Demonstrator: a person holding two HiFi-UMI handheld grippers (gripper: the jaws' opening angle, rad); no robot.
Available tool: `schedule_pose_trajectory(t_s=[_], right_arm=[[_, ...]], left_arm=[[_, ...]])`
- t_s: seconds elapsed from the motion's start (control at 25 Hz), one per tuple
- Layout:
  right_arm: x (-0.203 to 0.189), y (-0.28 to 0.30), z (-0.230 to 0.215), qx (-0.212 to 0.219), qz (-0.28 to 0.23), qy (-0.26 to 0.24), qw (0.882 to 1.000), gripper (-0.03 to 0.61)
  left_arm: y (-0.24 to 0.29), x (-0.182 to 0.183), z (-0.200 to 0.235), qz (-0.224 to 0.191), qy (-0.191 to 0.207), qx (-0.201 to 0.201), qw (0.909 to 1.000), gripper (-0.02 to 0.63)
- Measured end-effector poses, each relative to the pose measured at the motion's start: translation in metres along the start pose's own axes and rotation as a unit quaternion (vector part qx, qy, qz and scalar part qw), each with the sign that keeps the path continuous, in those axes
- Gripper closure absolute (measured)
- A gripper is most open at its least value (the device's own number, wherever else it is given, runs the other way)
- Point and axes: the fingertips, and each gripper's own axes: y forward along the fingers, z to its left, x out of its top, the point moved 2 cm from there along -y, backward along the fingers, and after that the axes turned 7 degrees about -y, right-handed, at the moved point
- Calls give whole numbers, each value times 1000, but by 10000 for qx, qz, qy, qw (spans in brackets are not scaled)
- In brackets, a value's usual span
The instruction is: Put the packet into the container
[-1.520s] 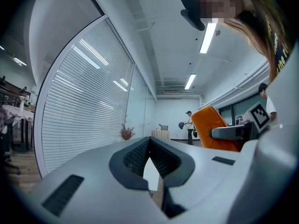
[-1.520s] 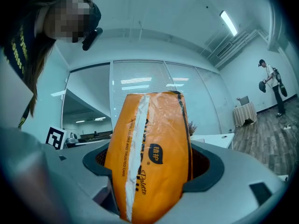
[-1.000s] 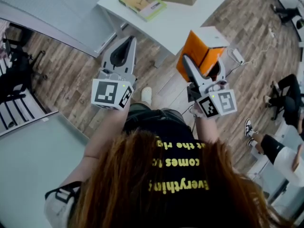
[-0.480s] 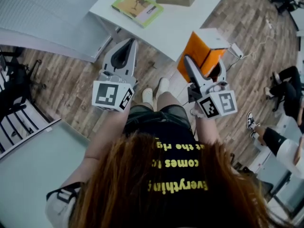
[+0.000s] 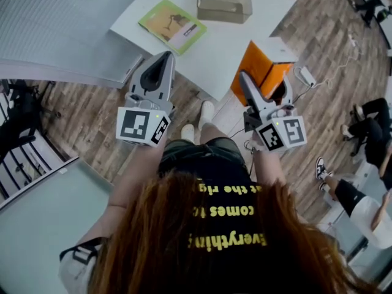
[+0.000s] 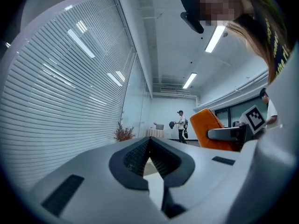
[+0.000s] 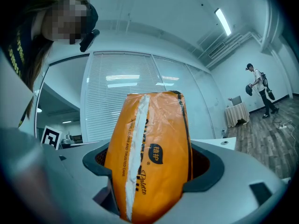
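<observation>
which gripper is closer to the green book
Left. The left gripper sits just short of the book; the right gripper, clamped on the packet, is off to its right.

A clear container sits far on the white table, a green booklet at its left. At the table's near edge hang the left gripper and the right gripper, which bears an orange packet.

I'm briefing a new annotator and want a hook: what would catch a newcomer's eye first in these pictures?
The bright orange packet, clamped in the right hand-held gripper, fills that gripper's view. Ahead on the white table sits the translucent container, beside a green booklet; the left hand-held gripper is shut on nothing.
</observation>
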Motion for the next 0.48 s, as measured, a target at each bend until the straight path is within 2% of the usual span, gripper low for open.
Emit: schedule_pose_trajectory(t_s=[0.28,0.48], right_arm=[[25,50,-59,308,-99,-119,9994,167],[29,72,-83,406,-118,-71,9991,167]], left_arm=[[65,21,0,-251,123,197,9994,612],[87,18,3,-176,123,332,9992,612]])
